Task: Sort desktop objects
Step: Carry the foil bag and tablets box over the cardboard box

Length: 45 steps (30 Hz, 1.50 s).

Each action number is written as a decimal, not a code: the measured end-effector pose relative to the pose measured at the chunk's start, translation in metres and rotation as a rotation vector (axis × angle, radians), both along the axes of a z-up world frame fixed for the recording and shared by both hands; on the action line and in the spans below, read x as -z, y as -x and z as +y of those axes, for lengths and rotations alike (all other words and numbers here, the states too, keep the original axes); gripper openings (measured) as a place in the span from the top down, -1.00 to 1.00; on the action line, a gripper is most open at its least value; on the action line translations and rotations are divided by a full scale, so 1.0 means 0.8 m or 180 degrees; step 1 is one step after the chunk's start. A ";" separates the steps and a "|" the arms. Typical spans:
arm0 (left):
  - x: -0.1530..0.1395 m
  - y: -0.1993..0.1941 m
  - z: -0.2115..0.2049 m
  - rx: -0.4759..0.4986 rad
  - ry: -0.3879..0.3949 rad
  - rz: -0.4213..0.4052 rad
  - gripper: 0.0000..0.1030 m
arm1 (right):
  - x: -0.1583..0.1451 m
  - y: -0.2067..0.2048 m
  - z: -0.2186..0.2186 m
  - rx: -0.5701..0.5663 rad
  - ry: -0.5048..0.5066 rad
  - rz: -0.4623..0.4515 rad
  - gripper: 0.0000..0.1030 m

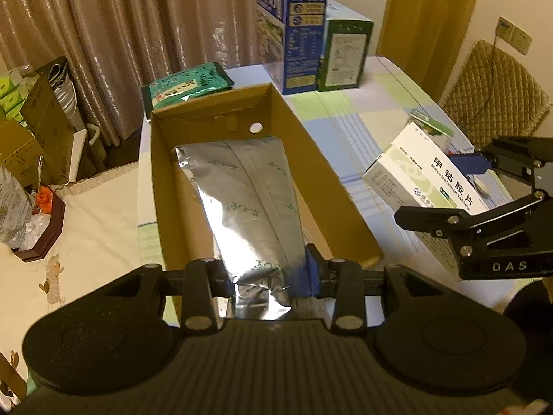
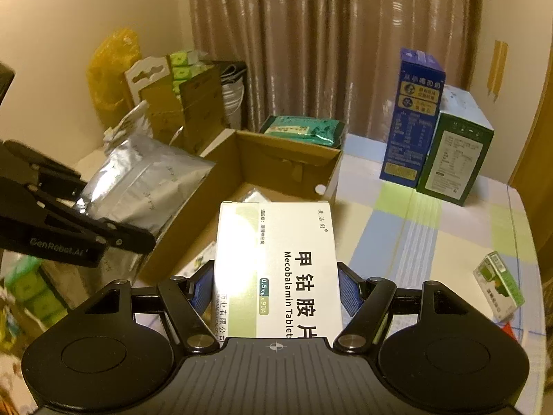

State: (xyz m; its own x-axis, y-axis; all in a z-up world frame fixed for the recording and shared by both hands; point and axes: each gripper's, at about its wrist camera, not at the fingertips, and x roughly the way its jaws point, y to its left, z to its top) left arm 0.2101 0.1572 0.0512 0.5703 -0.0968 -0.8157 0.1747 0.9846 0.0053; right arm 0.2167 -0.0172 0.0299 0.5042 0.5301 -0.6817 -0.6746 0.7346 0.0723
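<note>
- Left gripper: clamped on the near end of a silver pouch, which hangs over the open cardboard box.
- Right gripper: clamped on a white tablet box, held just right of the cardboard box, above the checked tablecloth.
- Far right: blue carton and green carton, upright, touching.

Light: warm, dim, cast from overhead.
Glare: seen on silver pouch and white box.
Edges: bent, blurred by fisheye.

I see the cardboard box on the table: tea packet behind it, two cartons behind-right, small box far right.
</note>
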 end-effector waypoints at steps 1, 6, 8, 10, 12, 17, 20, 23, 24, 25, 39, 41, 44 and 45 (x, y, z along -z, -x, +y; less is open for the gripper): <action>0.000 -0.005 0.003 -0.0011 0.0005 0.0000 0.36 | 0.001 -0.006 0.002 0.0028 -0.0025 0.0020 -0.32; 0.007 -0.026 0.015 -0.0040 0.0010 0.0017 0.36 | 0.007 -0.030 0.015 0.0075 -0.0084 0.0113 -0.32; 0.011 -0.034 0.020 -0.0051 0.0025 0.0029 0.37 | 0.010 -0.034 0.019 0.0074 -0.0079 0.0126 -0.32; 0.016 -0.041 0.024 -0.0071 0.0050 0.0045 0.37 | 0.015 -0.040 0.024 0.0074 -0.0079 0.0146 -0.32; 0.022 -0.047 0.028 -0.0099 0.0107 0.0066 0.37 | 0.019 -0.043 0.027 0.0083 -0.0096 0.0160 -0.32; 0.033 -0.063 0.037 -0.0156 0.0189 0.0112 0.37 | 0.027 -0.054 0.039 0.0076 -0.0124 0.0184 -0.32; 0.037 -0.071 0.043 -0.0178 0.0206 0.0118 0.37 | 0.031 -0.061 0.046 0.0075 -0.0134 0.0199 -0.32; 0.040 -0.080 0.047 -0.0203 0.0241 0.0124 0.37 | 0.037 -0.068 0.050 0.0087 -0.0156 0.0227 -0.32; 0.042 -0.082 0.049 -0.0214 0.0257 0.0125 0.36 | 0.038 -0.070 0.051 0.0097 -0.0163 0.0227 -0.32; 0.043 -0.084 0.050 -0.0222 0.0263 0.0128 0.37 | 0.039 -0.071 0.052 0.0106 -0.0169 0.0228 -0.32; 0.055 -0.107 0.060 -0.0361 0.0343 0.0073 0.28 | 0.051 -0.085 0.053 0.0179 -0.0214 0.0308 -0.32; 0.054 -0.104 0.061 -0.0369 0.0345 0.0069 0.28 | 0.051 -0.085 0.053 0.0181 -0.0218 0.0313 -0.32; 0.055 -0.098 0.062 -0.0361 0.0301 0.0072 0.28 | 0.051 -0.085 0.055 0.0186 -0.0232 0.0330 -0.32; 0.055 -0.096 0.063 -0.0362 0.0298 0.0073 0.28 | 0.051 -0.085 0.056 0.0183 -0.0237 0.0335 -0.32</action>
State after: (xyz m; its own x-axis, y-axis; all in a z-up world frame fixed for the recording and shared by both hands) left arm 0.2869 0.2079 0.0071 0.5631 -0.1091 -0.8191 0.0612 0.9940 -0.0903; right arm 0.2847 0.0275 -0.0111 0.4629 0.5534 -0.6924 -0.6174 0.7618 0.1962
